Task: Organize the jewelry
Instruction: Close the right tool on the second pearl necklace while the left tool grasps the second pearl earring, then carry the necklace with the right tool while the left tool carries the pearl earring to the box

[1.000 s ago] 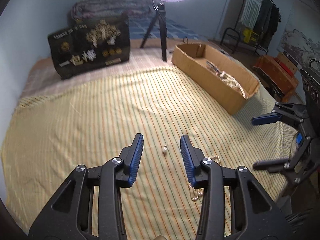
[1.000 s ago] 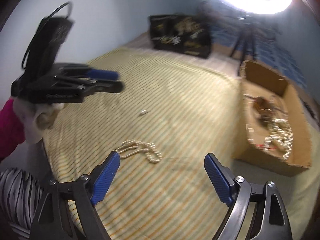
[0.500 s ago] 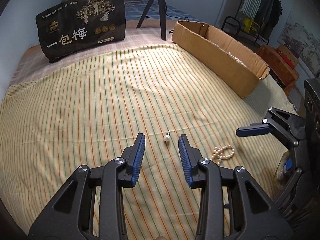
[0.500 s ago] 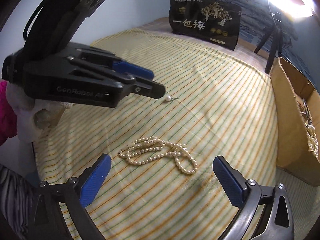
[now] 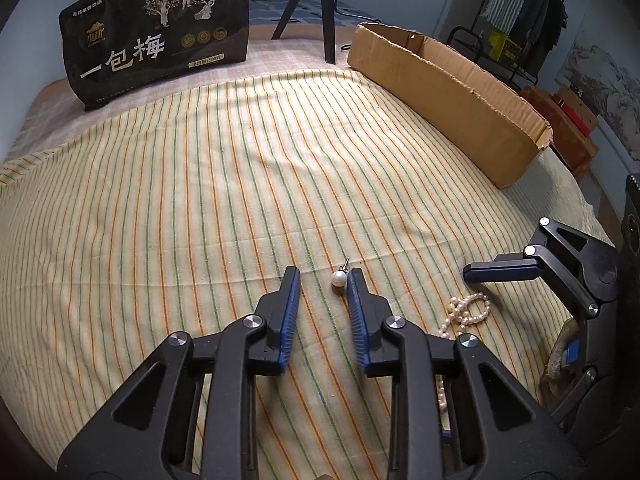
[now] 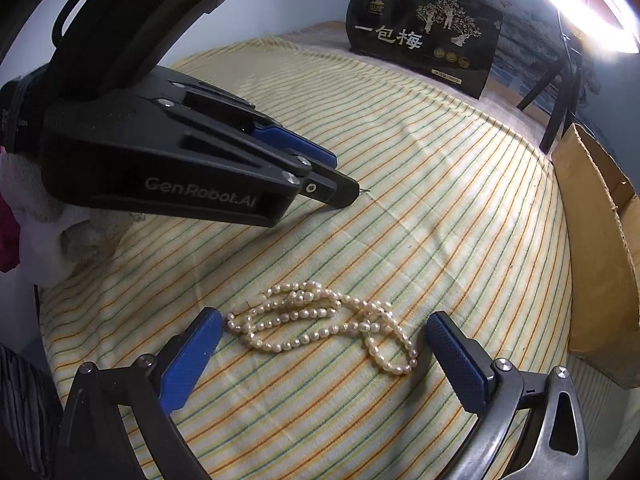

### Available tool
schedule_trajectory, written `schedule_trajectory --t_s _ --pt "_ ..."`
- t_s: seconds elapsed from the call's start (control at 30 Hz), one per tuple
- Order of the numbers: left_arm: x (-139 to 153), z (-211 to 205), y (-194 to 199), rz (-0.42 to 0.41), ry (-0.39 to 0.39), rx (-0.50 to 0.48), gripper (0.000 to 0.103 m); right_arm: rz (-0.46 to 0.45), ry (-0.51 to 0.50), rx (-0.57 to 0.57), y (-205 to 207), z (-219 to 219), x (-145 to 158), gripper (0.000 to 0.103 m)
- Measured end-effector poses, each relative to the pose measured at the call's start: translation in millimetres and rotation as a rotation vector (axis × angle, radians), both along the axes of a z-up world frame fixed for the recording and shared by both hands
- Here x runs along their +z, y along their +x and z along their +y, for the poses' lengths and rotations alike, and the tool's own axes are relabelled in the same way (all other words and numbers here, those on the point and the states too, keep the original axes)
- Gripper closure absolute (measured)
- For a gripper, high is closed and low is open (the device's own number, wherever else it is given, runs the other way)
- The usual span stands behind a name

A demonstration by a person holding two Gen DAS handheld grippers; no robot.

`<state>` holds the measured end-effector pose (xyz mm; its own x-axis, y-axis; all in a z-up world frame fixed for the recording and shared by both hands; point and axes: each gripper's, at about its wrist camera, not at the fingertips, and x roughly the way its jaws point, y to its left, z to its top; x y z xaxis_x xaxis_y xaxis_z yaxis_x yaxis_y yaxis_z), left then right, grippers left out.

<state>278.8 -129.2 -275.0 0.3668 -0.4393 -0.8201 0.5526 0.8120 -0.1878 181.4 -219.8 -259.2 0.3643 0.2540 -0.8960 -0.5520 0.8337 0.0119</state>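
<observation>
- The left tool [image 5: 322,280] is narrowly parted around the pearl earring [image 5: 338,279], which lies on the striped bed [image 5: 200,184] against the right-hand pad; nothing is gripped yet.
- The right tool [image 6: 320,344] gapes wide, straddling the pearl necklace [image 6: 320,320].
- The cardboard box [image 5: 448,92] sits at two o'clock.
- Advice: centre the pearl, press lightly into the cloth, and close slowly so the round bead doesn't squirt out.
</observation>
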Motion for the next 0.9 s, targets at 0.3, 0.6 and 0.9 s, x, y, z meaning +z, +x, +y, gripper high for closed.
schedule_trajectory --t_s 0.3,0.6,0.9 --pt "-3.5 -3.5 -1.5 -0.018 0.018 -0.01 0.095 -0.001 -0.031 -0.013 5.8 -1.4 5.2 0.045" --pt "-3.3 -6.3 -5.0 -0.036 0.036 -0.007 0.097 0.005 -0.029 -0.03 7.2 -7.2 9.6 0.086" --pt "3.8 -1.9 -12.3 -0.05 0.043 0.007 0.097 0.016 0.014 -0.071 7.9 -18.5 18.8 0.098"
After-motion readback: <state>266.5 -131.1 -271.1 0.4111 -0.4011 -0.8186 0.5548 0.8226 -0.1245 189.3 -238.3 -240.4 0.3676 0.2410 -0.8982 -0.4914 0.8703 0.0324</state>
